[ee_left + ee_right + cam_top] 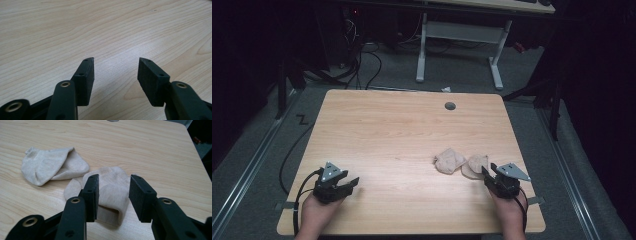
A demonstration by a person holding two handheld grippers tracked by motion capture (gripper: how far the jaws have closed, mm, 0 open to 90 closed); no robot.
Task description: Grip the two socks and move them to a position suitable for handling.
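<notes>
the left gripper (343, 185) sat with jaws spread over bare table (402, 135), holding nothing. right of centre lay two beige socks, one (50, 166) apart, the other (111, 192) between the right gripper's (113, 195) parted jaws, not yet pinched. judging by this, nothing was done.

**A dim lab or test room**

A pale wood-grain worktop (412, 135) stands on grey carpet (452, 70). Black cables (362, 65) trail across the floor by dark equipment, a white-legged desk (459, 45) stands behind, and metal floor rails (257, 160) flank the worktop.
</notes>
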